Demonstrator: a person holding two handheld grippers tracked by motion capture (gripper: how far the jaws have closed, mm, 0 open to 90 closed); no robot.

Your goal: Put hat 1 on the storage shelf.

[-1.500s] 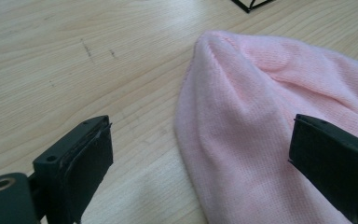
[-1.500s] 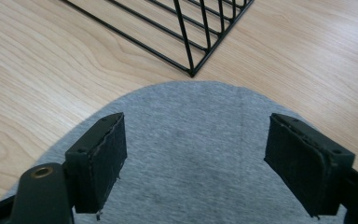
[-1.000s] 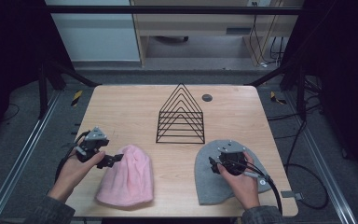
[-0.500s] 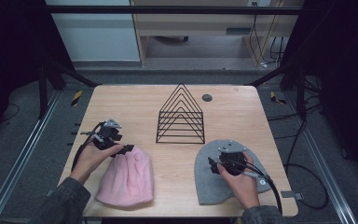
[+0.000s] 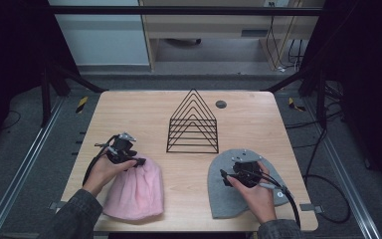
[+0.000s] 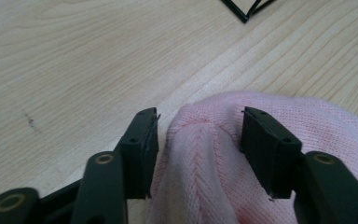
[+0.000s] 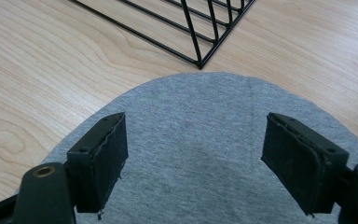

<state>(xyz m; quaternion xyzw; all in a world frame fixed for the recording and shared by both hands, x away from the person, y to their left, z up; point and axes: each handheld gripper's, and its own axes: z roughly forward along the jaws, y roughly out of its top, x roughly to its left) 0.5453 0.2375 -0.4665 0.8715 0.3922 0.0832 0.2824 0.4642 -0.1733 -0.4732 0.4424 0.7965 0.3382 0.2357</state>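
Pink beanie crown sits btwn my L gripper jaws, part-open; R gripper wide open over grey beanie

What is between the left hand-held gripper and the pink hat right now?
Nothing visible. The left hand-held gripper is open, with its jaws on either side of a raised fold at the top edge of the pink hat, and no other thing lies in the gap between them.

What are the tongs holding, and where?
Nothing is gripped yet. The left tongs stand open around the pink hat's bunched top; the right tongs are open over the grey hat.
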